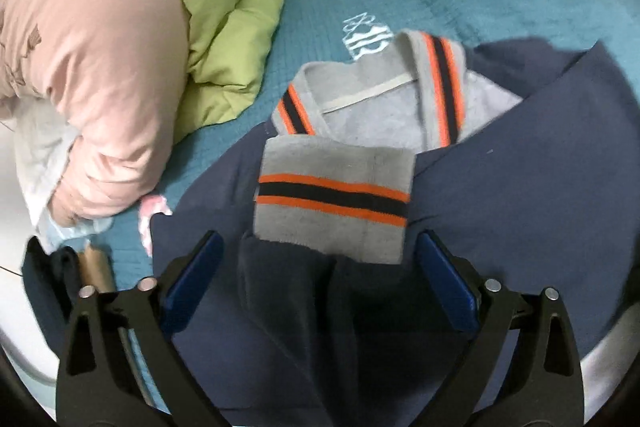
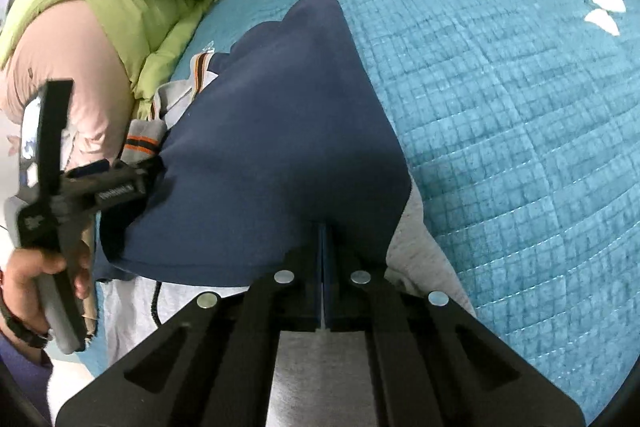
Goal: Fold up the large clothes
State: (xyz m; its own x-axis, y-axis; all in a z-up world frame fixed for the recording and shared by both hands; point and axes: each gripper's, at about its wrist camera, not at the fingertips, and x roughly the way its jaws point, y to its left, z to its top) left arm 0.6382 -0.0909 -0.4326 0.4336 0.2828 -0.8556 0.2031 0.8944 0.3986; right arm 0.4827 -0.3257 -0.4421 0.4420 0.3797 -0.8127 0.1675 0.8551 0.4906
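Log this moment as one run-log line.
stage: folding | left gripper: open over striped cuff | right gripper: shut on navy garment | surface: teal quilt

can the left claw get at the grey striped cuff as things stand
Probably yes. The left claw is open and the grey striped cuff lies on top of the navy garment just ahead of its fingertips, with nothing covering it.
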